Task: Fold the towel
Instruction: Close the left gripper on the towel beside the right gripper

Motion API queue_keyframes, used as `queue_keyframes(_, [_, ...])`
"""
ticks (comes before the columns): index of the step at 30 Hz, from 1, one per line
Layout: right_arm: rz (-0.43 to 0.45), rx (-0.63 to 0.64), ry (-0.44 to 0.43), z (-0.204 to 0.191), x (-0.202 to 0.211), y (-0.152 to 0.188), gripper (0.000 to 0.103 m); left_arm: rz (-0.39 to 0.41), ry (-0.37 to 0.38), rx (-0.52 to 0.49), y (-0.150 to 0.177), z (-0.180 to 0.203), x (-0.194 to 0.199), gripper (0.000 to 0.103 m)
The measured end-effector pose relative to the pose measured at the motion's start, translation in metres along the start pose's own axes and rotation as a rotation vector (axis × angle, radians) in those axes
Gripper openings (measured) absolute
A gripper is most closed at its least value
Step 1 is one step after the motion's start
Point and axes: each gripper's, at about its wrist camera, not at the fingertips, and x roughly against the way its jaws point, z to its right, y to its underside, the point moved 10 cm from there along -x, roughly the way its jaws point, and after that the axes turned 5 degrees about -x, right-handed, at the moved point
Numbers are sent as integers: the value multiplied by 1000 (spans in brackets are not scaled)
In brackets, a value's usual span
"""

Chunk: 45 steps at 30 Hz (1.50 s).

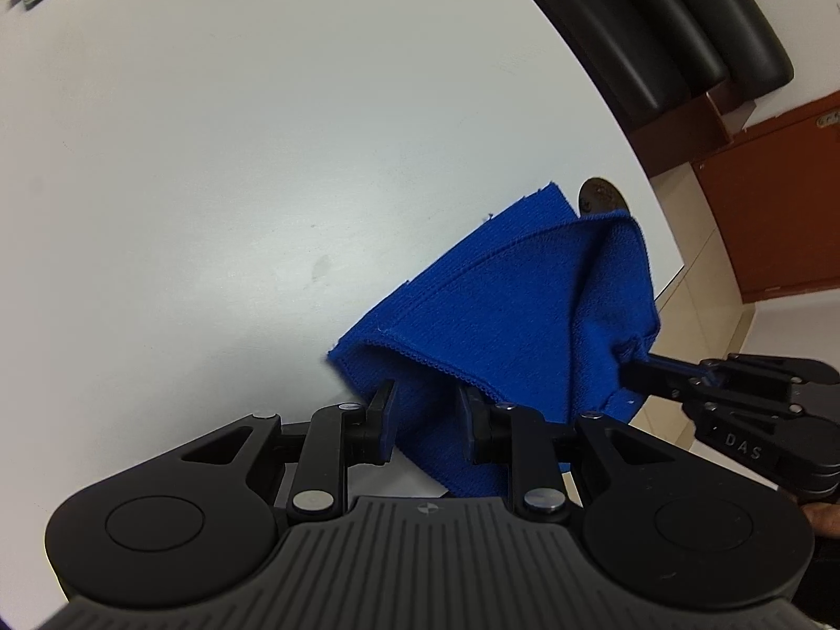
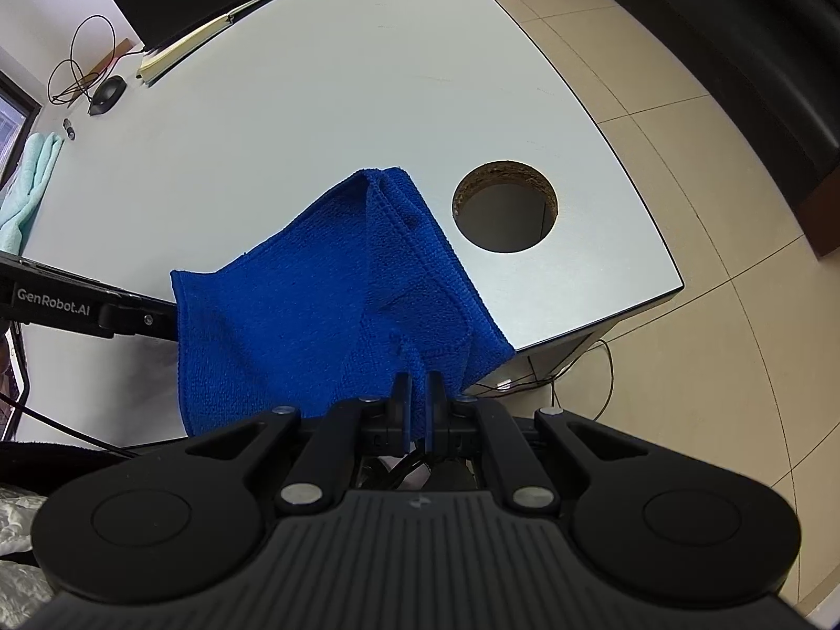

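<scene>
A blue towel [image 1: 499, 304] [image 2: 325, 315] is lifted off the white table [image 1: 210, 157] [image 2: 315, 105], with its far end still resting on the top. My left gripper [image 1: 426, 404] is shut on a thick folded bunch at the towel's left near edge. In the right wrist view the left gripper [image 2: 157, 321] reaches in from the left, its tips hidden by cloth. My right gripper [image 2: 418, 394] is shut on the towel's right near corner. In the left wrist view the right gripper [image 1: 635, 367] comes in from the right. The cloth sags between the two grips.
A round hole [image 2: 504, 207] [image 1: 601, 197] in the tabletop lies just right of the towel, near the table's right edge. A notebook [image 2: 178, 50], a black mouse [image 2: 107, 92] with cable and a light green cloth [image 2: 26, 189] sit at the far left. Tiled floor [image 2: 682, 210] lies beyond the edge.
</scene>
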Motion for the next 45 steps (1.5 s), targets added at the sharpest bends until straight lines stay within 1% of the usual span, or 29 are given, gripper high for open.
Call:
queue_keyframes(4, [1, 6, -8, 2, 1, -1, 5, 6, 2, 26, 2, -2, 8, 25])
queue_keyframes(9, [2, 2, -14, 4, 2, -3, 5, 10, 36, 67, 3, 2, 11, 26])
queue_keyframes(13, [1, 8, -19, 4, 2, -4, 5, 14, 61, 116, 5, -3, 14, 26])
queue_keyframes(20, [0, 12, -20, 3, 2, -5, 5, 36, 46, 180, 8, -10, 16, 26])
queue_keyframes(25, [-2, 14, -19, 4, 2, -5, 5, 54, 36, 207, 7, -13, 19, 28])
queue_keyframes(33, [0, 14, -16, 3, 2, -5, 5, 70, 88, 269, 5, -16, 24, 28])
queue_keyframes(38, [1, 16, -13, 2, 2, -6, 5, 41, 95, 277, 9, -16, 20, 28])
queue_keyframes(45, [0, 7, -9, 3, 3, -5, 5, 25, 88, 297, 12, -20, 19, 29])
